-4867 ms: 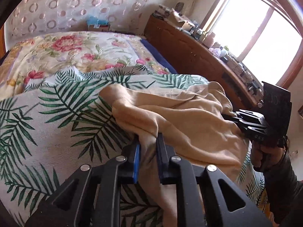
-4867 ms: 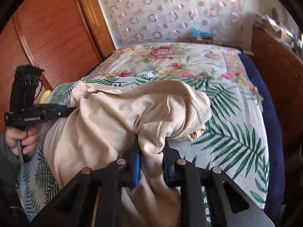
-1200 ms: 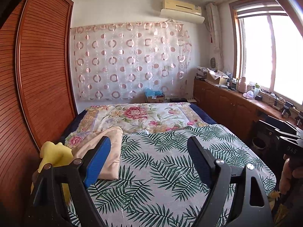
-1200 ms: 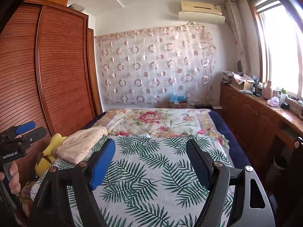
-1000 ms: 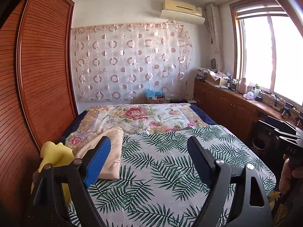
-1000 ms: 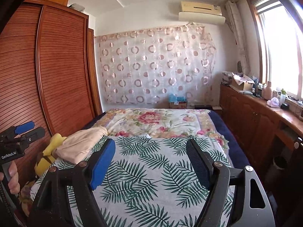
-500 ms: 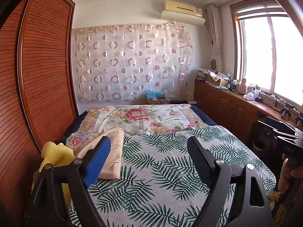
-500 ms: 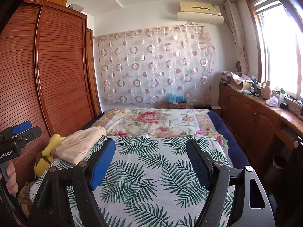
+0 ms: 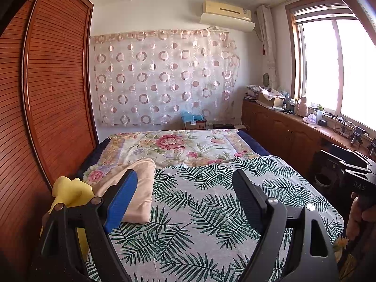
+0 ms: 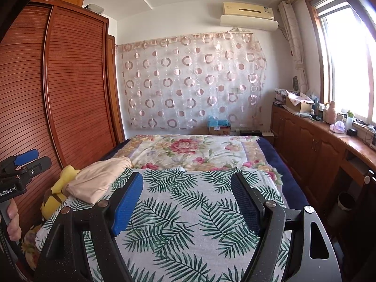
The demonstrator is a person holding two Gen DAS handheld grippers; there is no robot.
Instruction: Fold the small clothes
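Palm-print bedspread (image 9: 211, 211), folded beige garment (image 9: 141, 188) at left edge, L gripper (image 9: 185, 202) & R gripper (image 10: 188, 204) wide open, empty

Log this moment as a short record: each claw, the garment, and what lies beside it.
left claw: open, holding nothing, raised over the palm-leaf sheet
right claw: open, holding nothing
beige garment: folded, lying at the bed's left edge, apart from both claws
yellow plush toy: against the garment, on its wardrobe side
wardrobe: doors shut
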